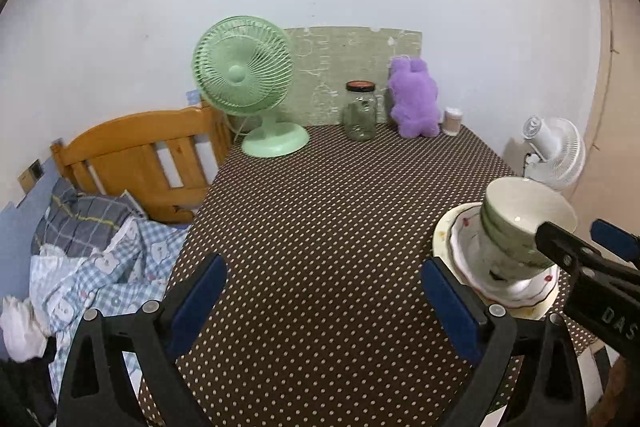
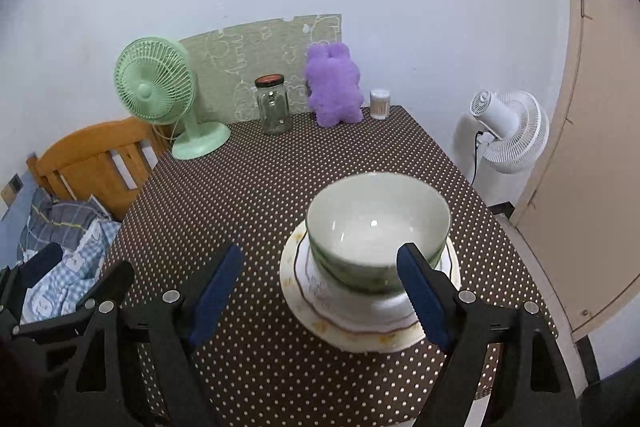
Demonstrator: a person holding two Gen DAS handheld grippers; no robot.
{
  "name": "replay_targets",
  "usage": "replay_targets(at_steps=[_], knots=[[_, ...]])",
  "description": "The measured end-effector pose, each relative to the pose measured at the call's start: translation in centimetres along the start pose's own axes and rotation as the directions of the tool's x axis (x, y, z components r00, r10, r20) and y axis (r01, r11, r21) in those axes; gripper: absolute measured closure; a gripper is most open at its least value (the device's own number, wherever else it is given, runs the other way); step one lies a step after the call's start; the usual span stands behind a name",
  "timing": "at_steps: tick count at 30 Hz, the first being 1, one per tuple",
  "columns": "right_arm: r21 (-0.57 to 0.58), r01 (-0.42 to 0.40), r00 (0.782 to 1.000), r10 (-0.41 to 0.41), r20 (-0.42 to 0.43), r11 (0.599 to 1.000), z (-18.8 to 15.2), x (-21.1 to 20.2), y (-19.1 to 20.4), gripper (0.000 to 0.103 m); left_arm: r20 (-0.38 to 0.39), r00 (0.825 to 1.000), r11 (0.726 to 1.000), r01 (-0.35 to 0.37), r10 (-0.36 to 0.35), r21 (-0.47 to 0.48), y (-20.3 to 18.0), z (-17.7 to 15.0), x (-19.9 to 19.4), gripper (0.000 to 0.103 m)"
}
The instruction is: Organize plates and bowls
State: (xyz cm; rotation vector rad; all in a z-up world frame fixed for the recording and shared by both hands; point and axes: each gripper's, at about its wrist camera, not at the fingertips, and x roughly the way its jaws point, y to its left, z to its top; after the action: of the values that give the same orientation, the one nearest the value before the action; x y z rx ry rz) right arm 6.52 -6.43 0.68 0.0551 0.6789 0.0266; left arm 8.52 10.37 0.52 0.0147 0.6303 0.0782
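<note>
Both tools are released and empty: the left gripper (image 1: 324,303) gapes over bare polka-dot tablecloth (image 1: 320,207), and the right gripper (image 2: 320,291) stands wide just short of the stack, its right pad in front of the rim but, by the look of it, not pressing. The stacking step looks finished, so any next move would likely be a clear retreat without nudging anything. The green-banded bowls (image 2: 378,227) sit nested on a scalloped plate (image 2: 320,291) atop a cream plate (image 2: 292,283), near the table's right edge.
</note>
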Motion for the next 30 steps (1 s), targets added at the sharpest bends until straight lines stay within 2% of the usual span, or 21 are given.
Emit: replay_targets(at_steps=[3,6,13,25,30], knots=[[-0.01,-0.007,1.0,0.007,0.005,1.0,-1.2,-0.3,-0.3,0.02,0.028,0.999,1.0,-0.018,0.019,-0.026,0.1,-1.1,-0.8,0.004],[-0.011,-0.019,1.0,0.019,0.007,1.0,-2.1,-0.9,-0.8,0.02,0.018,1.0,0.999,-0.015,0.015,-0.041,-0.1,-1.9,-1.3,0.004],[-0.026,-0.034,0.999,0.035,0.018,0.999,-3.4,-2.3,-1.8,0.02,0.042,0.998,0.999,-0.036,0.038,-0.036,-1.7,-3.1,-3.6,0.003],[-0.028,-0.026,0.999,0.027,0.025,0.999,-5.0,-4.6,-3.4,0.019,0.031,1.0,0.997,-0.001,0.003,-0.073,-2.8,-4.3,-5.2,0.003],[-0.029,-0.034,0.999,0.035,0.03,0.999,-5.3,-5.2,-3.6,0.02,0.042,0.999,0.997,-0.01,0.013,-0.074,-3.1,-4.6,-6.0,0.003]])
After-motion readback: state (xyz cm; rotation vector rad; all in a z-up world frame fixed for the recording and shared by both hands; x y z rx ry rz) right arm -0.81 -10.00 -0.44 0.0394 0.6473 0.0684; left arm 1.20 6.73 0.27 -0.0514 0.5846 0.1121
